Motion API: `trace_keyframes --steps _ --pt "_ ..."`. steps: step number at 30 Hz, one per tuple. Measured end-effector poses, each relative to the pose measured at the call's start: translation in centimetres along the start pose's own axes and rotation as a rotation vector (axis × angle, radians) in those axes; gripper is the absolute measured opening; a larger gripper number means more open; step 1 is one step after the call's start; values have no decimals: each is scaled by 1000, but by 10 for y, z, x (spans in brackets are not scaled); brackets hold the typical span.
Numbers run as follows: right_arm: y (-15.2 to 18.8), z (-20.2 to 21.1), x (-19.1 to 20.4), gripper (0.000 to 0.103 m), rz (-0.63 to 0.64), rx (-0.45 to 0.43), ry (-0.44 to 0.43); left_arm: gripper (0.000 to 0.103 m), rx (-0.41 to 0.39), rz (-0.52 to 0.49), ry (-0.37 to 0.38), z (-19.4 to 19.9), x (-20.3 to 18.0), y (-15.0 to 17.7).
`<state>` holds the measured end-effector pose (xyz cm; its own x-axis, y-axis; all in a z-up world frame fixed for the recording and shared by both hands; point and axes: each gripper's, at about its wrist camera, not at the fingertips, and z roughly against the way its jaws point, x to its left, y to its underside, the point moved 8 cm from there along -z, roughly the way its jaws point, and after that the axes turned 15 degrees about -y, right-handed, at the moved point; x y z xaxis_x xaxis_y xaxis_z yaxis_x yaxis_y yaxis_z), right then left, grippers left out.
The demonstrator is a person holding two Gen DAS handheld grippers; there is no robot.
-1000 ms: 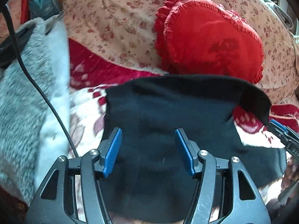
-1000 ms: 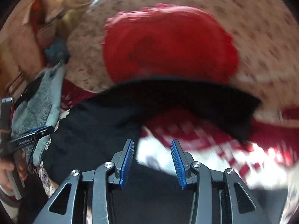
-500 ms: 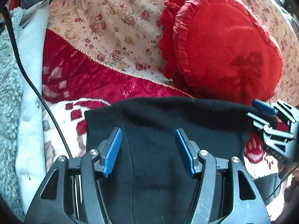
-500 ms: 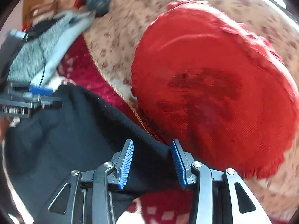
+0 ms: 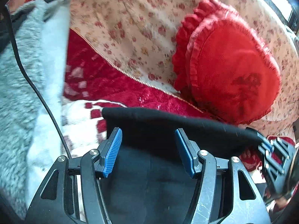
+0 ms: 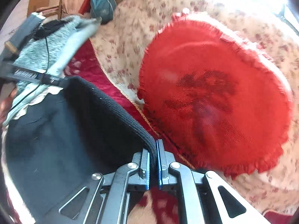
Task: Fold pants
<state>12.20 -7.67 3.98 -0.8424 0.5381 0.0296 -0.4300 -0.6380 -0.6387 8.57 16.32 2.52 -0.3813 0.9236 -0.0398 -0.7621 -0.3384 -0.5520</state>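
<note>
The black pants (image 5: pixel 168 130) lie on a red and white blanket (image 5: pixel 104 82), with their ribbed top edge lifted. My left gripper (image 5: pixel 148 149) is open above the cloth, its blue pads on either side of the fabric. My right gripper (image 6: pixel 153 160) is shut on the ribbed waistband (image 6: pixel 119 110) of the pants (image 6: pixel 56 140). In the left wrist view the right gripper (image 5: pixel 272 153) holds the far right end of that edge. In the right wrist view the left gripper (image 6: pixel 37 76) sits at the far left corner of the pants.
A red heart-shaped ruffled cushion (image 5: pixel 228 71) rests on a floral quilt (image 5: pixel 130 22) just behind the pants. A grey fluffy blanket (image 5: pixel 22 85) with a black cable (image 5: pixel 37 93) lies at the left. Boxes and a blue bag (image 6: pixel 101 5) stand behind.
My right gripper has closed on the waistband of the pants. The top edge is now lifted and stretched. My left gripper stays open over the cloth.
</note>
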Motion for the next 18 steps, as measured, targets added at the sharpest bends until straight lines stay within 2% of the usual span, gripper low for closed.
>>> trace_keyframes --steps 5,11,14,18 --pt "27 38 39 5 1 -50 16 59 -53 40 34 42 22 15" --pt "65 72 87 4 -45 -101 -2 59 -24 67 36 59 46 52" --pt "86 78 109 4 -61 -89 -21 59 7 79 34 54 54 68" --pt "116 64 126 5 -60 -6 -23 59 55 101 17 42 63 87"
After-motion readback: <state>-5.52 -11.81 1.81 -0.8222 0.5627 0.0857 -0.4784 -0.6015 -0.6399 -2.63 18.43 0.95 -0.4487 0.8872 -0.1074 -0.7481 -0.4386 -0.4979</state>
